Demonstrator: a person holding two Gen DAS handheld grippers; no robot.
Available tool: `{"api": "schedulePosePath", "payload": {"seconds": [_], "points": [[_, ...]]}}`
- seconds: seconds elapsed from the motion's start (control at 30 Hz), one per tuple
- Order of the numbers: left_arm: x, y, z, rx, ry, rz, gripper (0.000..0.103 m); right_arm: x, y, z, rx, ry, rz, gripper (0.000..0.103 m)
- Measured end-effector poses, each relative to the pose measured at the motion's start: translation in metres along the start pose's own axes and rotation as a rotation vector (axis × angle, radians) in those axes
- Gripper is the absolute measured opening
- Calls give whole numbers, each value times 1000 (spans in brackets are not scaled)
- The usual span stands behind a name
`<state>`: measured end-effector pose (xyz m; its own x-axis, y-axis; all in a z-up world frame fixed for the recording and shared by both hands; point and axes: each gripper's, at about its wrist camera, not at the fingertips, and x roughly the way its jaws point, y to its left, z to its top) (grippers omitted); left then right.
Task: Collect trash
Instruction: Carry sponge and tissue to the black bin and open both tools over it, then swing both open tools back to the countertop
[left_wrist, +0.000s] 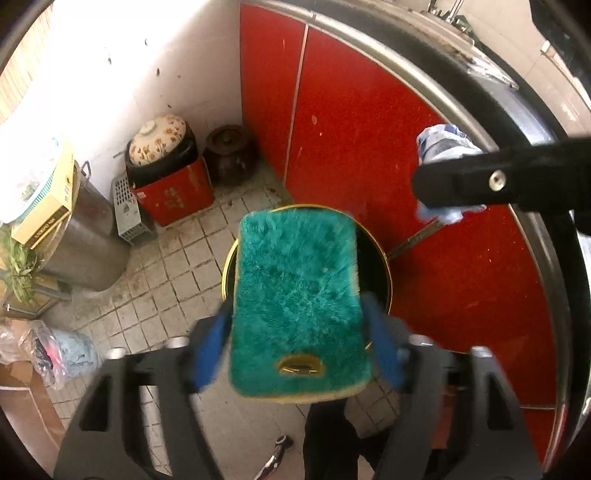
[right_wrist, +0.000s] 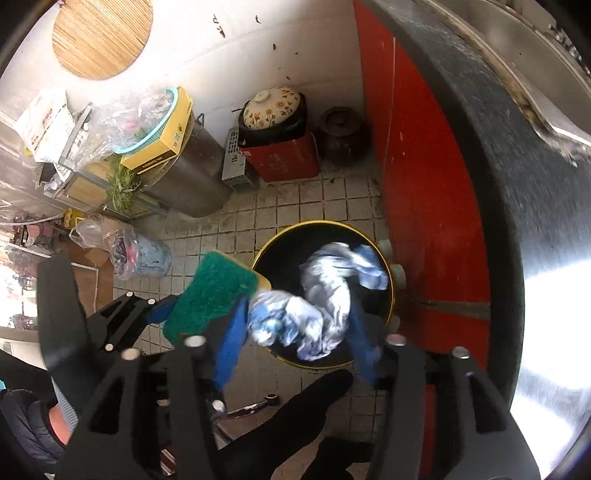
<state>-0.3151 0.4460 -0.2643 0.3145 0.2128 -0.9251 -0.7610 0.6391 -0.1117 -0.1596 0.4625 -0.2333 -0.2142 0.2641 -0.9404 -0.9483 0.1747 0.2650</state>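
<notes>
A green scouring sponge (left_wrist: 295, 291) with a yellow back sits between the blue pads of my left gripper (left_wrist: 297, 314), straight over a black bin with a gold rim (left_wrist: 386, 266). The jaws stand wide, with slim gaps at the sponge's sides. A crumpled blue-and-white wrapper (right_wrist: 325, 291) lies loosely between the fingers of my right gripper (right_wrist: 297, 310), over the same bin (right_wrist: 321, 222). The sponge (right_wrist: 212, 295) shows to the left of it. In the left wrist view one black finger (left_wrist: 480, 181) of the right gripper crosses in front of the wrapper (left_wrist: 443, 142).
Red cabinet doors (left_wrist: 351, 129) and a steel counter edge (right_wrist: 498, 184) close the right side. A floral-lidded pot on a red box (left_wrist: 162, 166), a brown jar (left_wrist: 229, 155), a steel drum (left_wrist: 85, 240) and plastic bags (right_wrist: 140, 254) stand on the tiled floor. A dark shoe (right_wrist: 295, 406) is below.
</notes>
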Motion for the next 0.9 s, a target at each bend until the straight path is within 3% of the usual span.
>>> {"api": "schedulePosePath", "payload": {"seconds": [0.3, 0.5, 0.67, 0.77, 0.9], "points": [[-5, -2, -1, 16, -6, -1, 84, -8, -4, -6, 0, -10, -3, 64], [-35, -30, 7, 101, -45, 43, 84, -68, -19, -27, 44, -105, -41, 67], [-84, -91, 16, 248, -125, 33, 89, -178, -65, -95, 199, -295, -148, 79], [-106, -148, 18, 344, -153, -41, 90, -234, -101, -153, 333, -378, -257, 80], [-125, -251, 8, 543, -149, -176, 92, -300, -152, -250, 553, -460, -400, 80]]}}
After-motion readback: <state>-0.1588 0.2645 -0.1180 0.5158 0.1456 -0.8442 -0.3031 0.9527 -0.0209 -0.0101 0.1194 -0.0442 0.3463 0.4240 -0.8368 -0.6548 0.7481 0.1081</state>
